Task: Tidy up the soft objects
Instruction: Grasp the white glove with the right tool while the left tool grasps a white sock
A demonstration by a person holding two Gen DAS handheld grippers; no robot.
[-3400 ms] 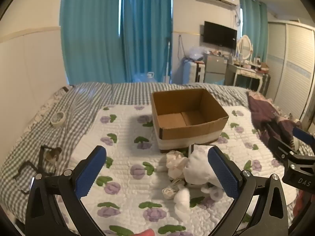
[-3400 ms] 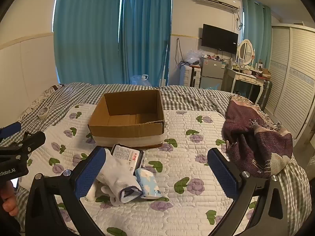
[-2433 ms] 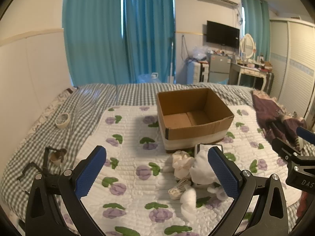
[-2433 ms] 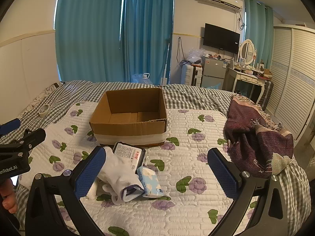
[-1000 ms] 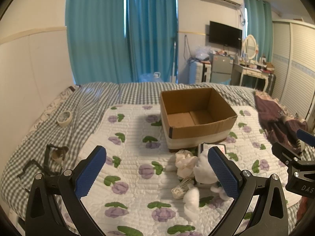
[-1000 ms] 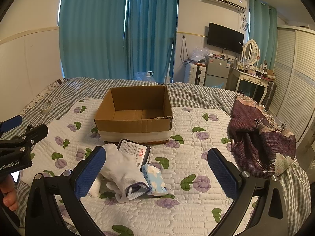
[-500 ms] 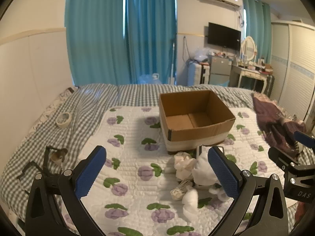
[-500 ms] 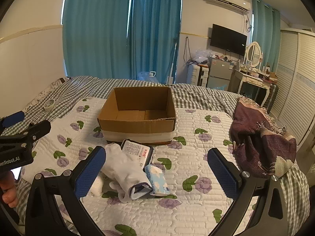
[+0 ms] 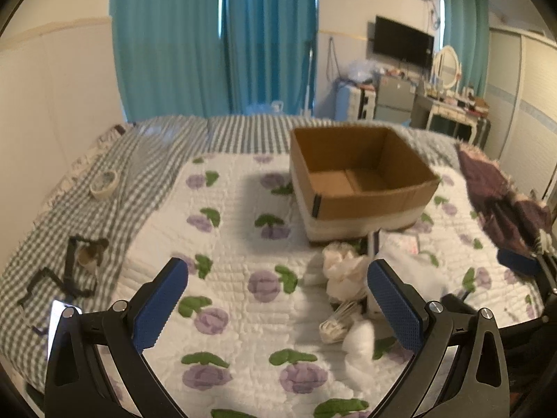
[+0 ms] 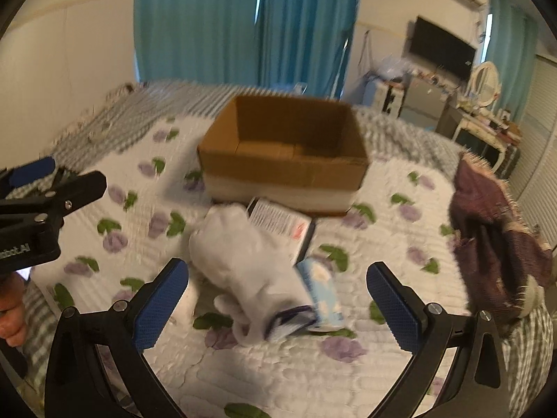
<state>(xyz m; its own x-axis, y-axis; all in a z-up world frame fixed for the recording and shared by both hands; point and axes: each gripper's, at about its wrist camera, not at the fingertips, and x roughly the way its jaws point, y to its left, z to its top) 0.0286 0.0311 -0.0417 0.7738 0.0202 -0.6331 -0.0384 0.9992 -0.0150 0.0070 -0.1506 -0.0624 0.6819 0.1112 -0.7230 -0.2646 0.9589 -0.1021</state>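
While both grippers hang spread wide and empty, the white sock (image 10: 243,264) lies on the quilt (image 10: 365,376) between the right gripper (image 10: 277,299) fingers. Only the left gripper (image 9: 277,299) view shows the tape roll (image 9: 103,184).

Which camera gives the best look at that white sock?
The right wrist view: the sock lies whole, between the open fingers. In the left wrist view, it is a blurred white lump partly behind a fingertip.
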